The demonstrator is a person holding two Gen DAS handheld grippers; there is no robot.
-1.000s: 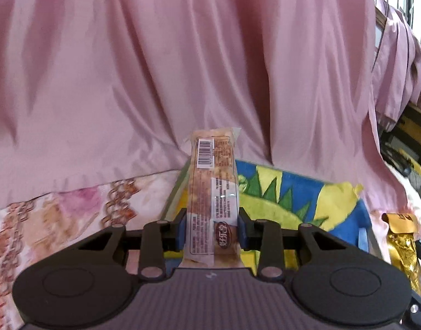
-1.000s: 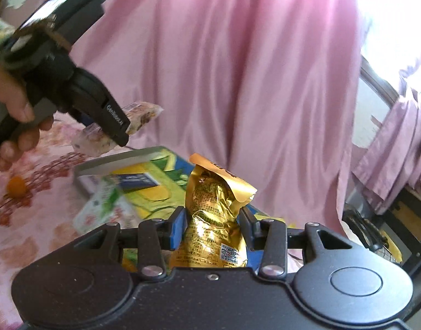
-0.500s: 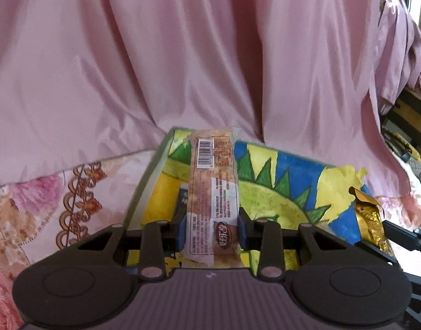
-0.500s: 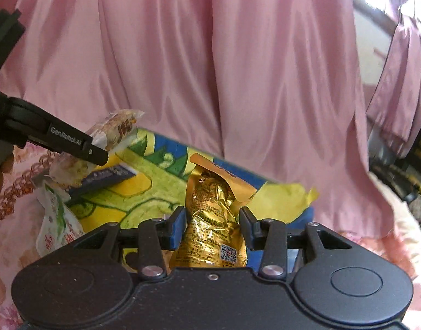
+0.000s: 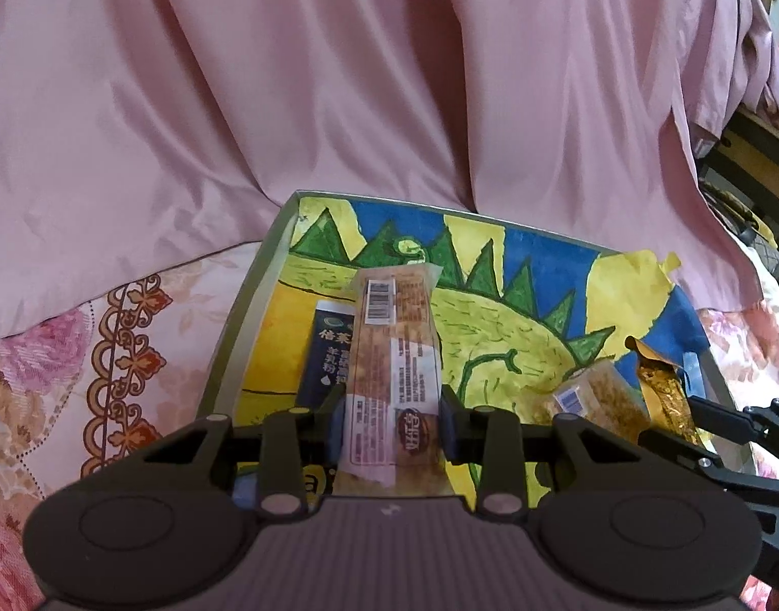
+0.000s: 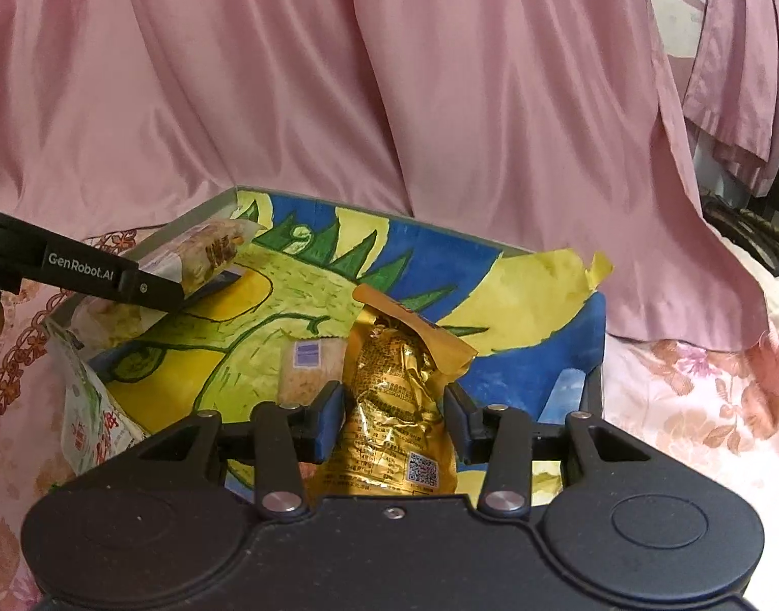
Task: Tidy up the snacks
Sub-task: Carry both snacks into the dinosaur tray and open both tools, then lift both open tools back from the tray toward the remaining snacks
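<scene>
Snack tray (image 5: 247,326) on floral cloth (image 5: 135,336), pink curtain (image 5: 338,76) behind

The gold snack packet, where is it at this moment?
The gold snack packet is clamped in the right hand-held gripper, over the right part of the painted box, beside a small clear cracker pack.
</scene>
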